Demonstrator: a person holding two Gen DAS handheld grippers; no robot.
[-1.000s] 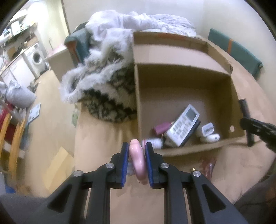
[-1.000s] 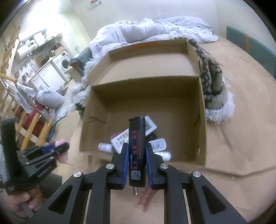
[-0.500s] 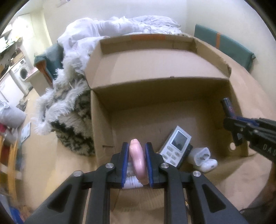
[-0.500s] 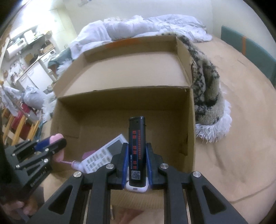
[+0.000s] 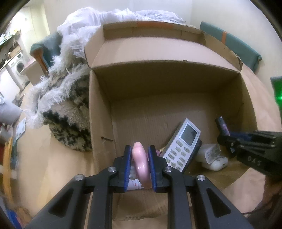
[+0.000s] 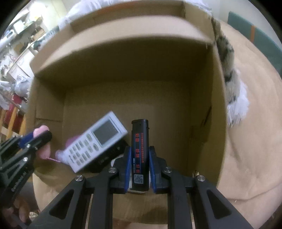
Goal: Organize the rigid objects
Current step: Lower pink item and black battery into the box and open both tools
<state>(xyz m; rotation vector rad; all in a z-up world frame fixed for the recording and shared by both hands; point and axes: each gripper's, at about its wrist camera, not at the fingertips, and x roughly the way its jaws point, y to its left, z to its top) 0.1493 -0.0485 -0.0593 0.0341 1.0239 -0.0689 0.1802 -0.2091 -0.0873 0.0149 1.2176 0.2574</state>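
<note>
An open cardboard box (image 5: 98,109) lies on a tan bed cover; it also fills the right wrist view (image 6: 218,105). My left gripper (image 5: 140,151) is shut on a pink rounded object (image 5: 141,162), held over the box's near left corner. My right gripper (image 6: 140,155) is shut on a black lighter (image 6: 140,149) with red print, held over the box's near right part. The right gripper also shows in the left wrist view (image 5: 227,139), and the left gripper in the right wrist view (image 6: 42,135). Inside the box lie a white remote (image 5: 183,142), an open white earbud case (image 5: 214,156) and a small white tube (image 5: 134,185).
A furry black-and-white blanket (image 5: 65,98) lies against the box's left side, with white bedding (image 5: 98,15) behind. A teal cushion (image 5: 234,42) stands at the back right. A washing machine (image 5: 17,65) and room clutter are at far left.
Both grippers have moved forward and down toward the box's inside, each still holding its object. The box fills more of both views.
</note>
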